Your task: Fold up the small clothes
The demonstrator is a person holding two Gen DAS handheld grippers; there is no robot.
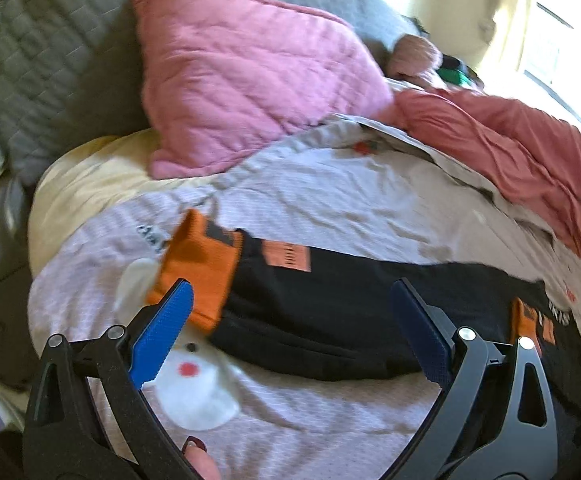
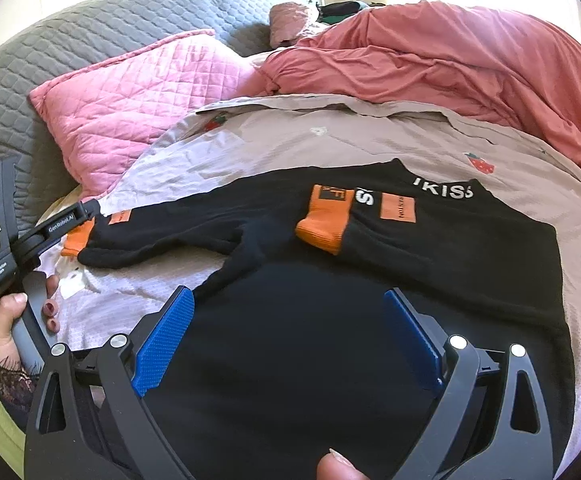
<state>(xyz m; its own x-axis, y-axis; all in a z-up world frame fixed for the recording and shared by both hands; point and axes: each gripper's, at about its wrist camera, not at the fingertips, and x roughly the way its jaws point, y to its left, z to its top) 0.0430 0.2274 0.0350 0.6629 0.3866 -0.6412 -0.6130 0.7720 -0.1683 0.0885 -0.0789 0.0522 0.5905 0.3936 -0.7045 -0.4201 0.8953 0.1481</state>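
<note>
— Two grippers, both spread wide with nothing between the blue pads. The left gripper [image 1: 290, 328] hovers over the sleeve end of the black sweatshirt [image 1: 330, 320]; the right gripper [image 2: 290, 336] hangs over the garment's body.

— Where does the sweatshirt lie?

— Flat on the pale printed bedsheet [image 2: 250, 140], strawberries and a white cartoon figure printed on it. From the right wrist view one sleeve with its orange cuff [image 2: 322, 220] is folded across the chest, beside an orange patch [image 2: 398, 208] and white lettering. The other sleeve stretches out to the left, its cuff near the left gripper's handle [image 2: 10, 264].

— And in the left view?

— That outstretched sleeve's orange cuff [image 1: 198, 268] sits just past the left-hand blue pad [image 1: 162, 336]. The frame is blurred, so I can't tell whether pad and cuff touch.

— Around it?

— Pink quilted pillow [image 2: 130, 108] against a grey quilted cover [image 2: 70, 48], and a rumpled coral blanket [image 2: 450, 56] beyond the sheet's far edge.
</note>
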